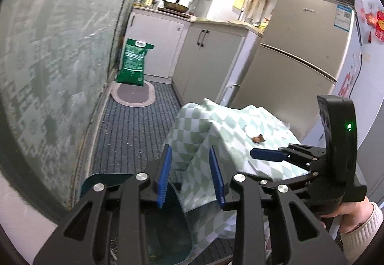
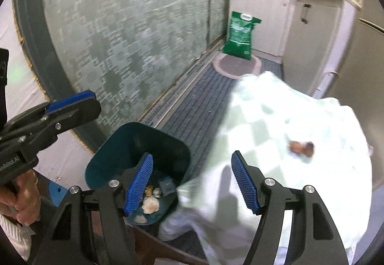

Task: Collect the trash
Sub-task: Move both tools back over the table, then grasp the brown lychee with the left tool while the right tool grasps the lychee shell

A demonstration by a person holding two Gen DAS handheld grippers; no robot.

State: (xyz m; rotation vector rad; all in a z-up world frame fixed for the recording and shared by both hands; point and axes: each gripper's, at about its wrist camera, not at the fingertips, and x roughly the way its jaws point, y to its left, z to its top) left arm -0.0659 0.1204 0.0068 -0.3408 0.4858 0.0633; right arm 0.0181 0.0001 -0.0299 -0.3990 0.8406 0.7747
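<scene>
Brown scrap [image 2: 302, 147] lying loose on the checked tablecloth [image 2: 276, 125], well apart from the bin [image 2: 115, 144] on the floor. Probably light, brittle, easily crushed; best pinched gently across its middle. Right gripper [image 2: 192, 181] spread wide, empty. Left gripper [image 1: 189, 176] part open, holding nothing.

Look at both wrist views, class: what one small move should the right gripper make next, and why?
Probably carry the right gripper across to the brown scrap on the checked cloth and lower its open fingers around it. Nothing is between the fingers, the scrap lies loose on the cloth, and the teal bin beside the table already holds other bits of trash.
</scene>
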